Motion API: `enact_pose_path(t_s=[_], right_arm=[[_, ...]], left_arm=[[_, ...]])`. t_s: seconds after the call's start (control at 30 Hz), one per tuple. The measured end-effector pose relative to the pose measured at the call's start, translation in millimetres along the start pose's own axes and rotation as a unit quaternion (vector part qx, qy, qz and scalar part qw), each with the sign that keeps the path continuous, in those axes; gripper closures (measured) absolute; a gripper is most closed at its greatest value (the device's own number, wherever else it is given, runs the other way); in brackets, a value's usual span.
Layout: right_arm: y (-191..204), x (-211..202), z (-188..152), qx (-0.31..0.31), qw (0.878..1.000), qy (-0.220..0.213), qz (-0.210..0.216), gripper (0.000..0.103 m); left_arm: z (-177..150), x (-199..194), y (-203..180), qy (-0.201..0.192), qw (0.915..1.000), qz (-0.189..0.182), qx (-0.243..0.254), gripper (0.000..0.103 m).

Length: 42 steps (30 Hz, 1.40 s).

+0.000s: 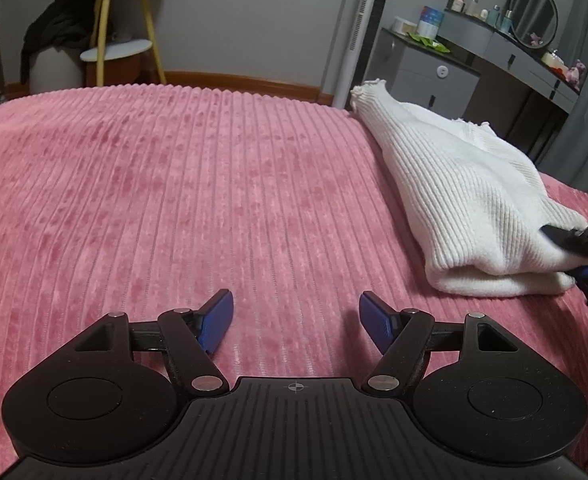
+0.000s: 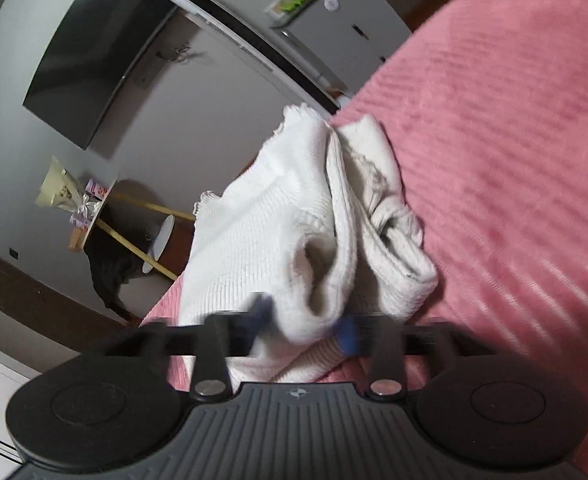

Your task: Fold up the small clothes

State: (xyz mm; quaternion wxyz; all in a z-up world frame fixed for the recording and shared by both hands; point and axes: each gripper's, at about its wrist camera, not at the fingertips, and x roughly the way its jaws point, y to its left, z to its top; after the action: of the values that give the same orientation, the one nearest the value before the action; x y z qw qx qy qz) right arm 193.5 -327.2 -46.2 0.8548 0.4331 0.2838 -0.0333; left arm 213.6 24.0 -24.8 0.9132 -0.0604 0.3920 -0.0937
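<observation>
While left tongs (image 1: 296, 322) gape over bedspread (image 1: 173, 184), right tongs (image 2: 304, 326) seemingly pinch sweater (image 2: 253, 232) edge.

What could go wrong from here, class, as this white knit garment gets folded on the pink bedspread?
1. The right gripper pinches only a bunched edge of the white knit garment, so the fold may slip loose.
2. The garment lies near the edge of the pink bedspread and could slide off if dragged.
3. The left gripper hangs open and apart, so nothing steadies the other layers.
</observation>
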Motion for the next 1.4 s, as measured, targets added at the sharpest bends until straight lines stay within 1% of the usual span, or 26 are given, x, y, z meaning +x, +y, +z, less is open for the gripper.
enact_pose_path(t_s=[0.03,0.1,0.17,0.23,0.27,0.33,0.37,0.4,0.53,0.57,0.6,0.63,0.67,0.7,0.73,0.77,0.83,0.9,1.0,1.03,1.17,1.23,1.27,1.3,1.33,1.4], right_arm=[[2.3,1.8,0.5,-0.005,1.000,-0.003,-0.001,0.089],[15.9,-4.9,1.5,-0.050,0.998,-0.038,-0.009,0.091],[28.8,-17.7,-1.3,-0.119,0.988,-0.091,-0.029,0.091],[31.7,-19.3,-6.4,-0.170,0.977,-0.113,-0.063,0.091],[28.0,-12.6,-10.1,-0.182,0.974,-0.104,-0.085,0.090],[15.4,8.1,-18.1,-0.190,0.971,-0.063,-0.128,0.089],[9.0,12.9,-22.0,-0.184,0.973,-0.057,-0.124,0.088],[7.9,11.0,-23.3,-0.180,0.974,-0.067,-0.117,0.087],[17.3,-1.1,-8.7,-0.176,0.977,-0.060,-0.106,0.072],[20.3,-6.4,-6.4,-0.183,0.975,-0.069,-0.103,0.065],[22.1,-14.5,-5.4,-0.191,0.973,-0.079,-0.105,0.051],[24.2,-18.6,-3.7,-0.201,0.969,-0.091,-0.110,0.044],[25.3,-22.2,-1.4,-0.209,0.967,-0.098,-0.108,0.041],[26.2,-25.4,2.2,-0.213,0.966,-0.105,-0.106,0.041],[24.7,-28.3,6.1,-0.208,0.967,-0.110,-0.102,0.041],[22.6,-29.3,12.7,-0.198,0.970,-0.109,-0.086,0.041],[19.8,-24.7,22.2,-0.183,0.977,-0.093,-0.062,0.041],[18.6,-8.2,29.8,-0.189,0.979,-0.063,-0.046,0.041],[8.6,23.2,41.4,-0.198,0.977,-0.023,-0.071,0.041],[3.0,30.6,48.8,-0.191,0.980,-0.009,-0.062,0.040],[-25.9,52.2,77.7,-0.103,0.994,0.043,-0.017,0.030],[-37.4,61.4,83.3,-0.073,0.996,0.059,0.005,0.029],[-38.7,64.0,84.9,-0.072,0.995,0.060,0.014,0.030],[-37.8,66.6,85.3,-0.073,0.995,0.062,0.018,0.033],[-37.3,70.2,86.3,-0.070,0.995,0.064,0.023,0.036],[-38.9,77.7,88.0,-0.052,0.996,0.070,0.032,0.042]], left_arm=[[0.3,-0.6,0.2,-0.001,1.0000,-0.003,-0.001,0.028],[1.2,-2.3,1.0,-0.006,0.9999,-0.012,-0.005,0.028],[2.4,-2.4,1.1,-0.004,0.9996,-0.024,-0.013,0.028],[3.1,-0.6,1.5,0.003,0.9989,-0.040,-0.022,0.028],[3.1,0.1,1.0,0.006,0.9986,-0.045,-0.025,0.028],[2.9,0.8,-0.9,0.010,0.9985,-0.050,-0.022,0.028],[3.0,0.4,-1.7,0.010,0.9983,-0.053,-0.022,0.028],[3.5,-0.2,-1.8,0.010,0.9980,-0.057,-0.024,0.027],[14.3,-0.5,2.9,0.010,0.9936,-0.095,-0.061,0.026],[17.8,0.0,3.5,0.010,0.9922,-0.103,-0.070,0.025],[21.5,1.1,3.3,0.009,0.9912,-0.108,-0.075,0.025],[25.2,1.8,1.8,0.007,0.9909,-0.111,-0.076,0.025],[28.0,2.1,-0.5,0.003,0.9915,-0.110,-0.071,0.025],[30.2,2.4,-3.3,-0.002,0.9923,-0.106,-0.064,0.023],[33.0,3.4,-6.6,-0.006,0.9929,-0.103,-0.058,0.022],[35.4,5.2,-9.6,-0.008,0.9931,-0.103,-0.055,0.020],[42.9,12.5,-14.6,-0.004,0.9921,-0.115,-0.051,0.020],[54.1,25.7,-20.3,0.006,0.9899,-0.132,-0.051,0.020],[72.5,51.2,-29.4,0.025,0.9877,-0.146,-0.050,0.022],[78.0,60.2,-31.9,0.033,0.9859,-0.157,-0.050,0.022],[93.7,91.8,-35.4,0.053,0.9773,-0.194,-0.067,0.022],[96.6,109.7,-34.8,0.068,0.9722,-0.208,-0.083,0.029],[97.4,118.3,-34.1,0.077,0.9683,-0.219,-0.093,0.032],[97.7,125.4,-33.4,0.081,0.9644,-0.230,-0.103,0.036],[97.7,130.1,-33.2,0.081,0.9620,-0.237,-0.109,0.037],[97.7,136.5,-35.5,0.079,0.9611,-0.239,-0.115,0.037]])
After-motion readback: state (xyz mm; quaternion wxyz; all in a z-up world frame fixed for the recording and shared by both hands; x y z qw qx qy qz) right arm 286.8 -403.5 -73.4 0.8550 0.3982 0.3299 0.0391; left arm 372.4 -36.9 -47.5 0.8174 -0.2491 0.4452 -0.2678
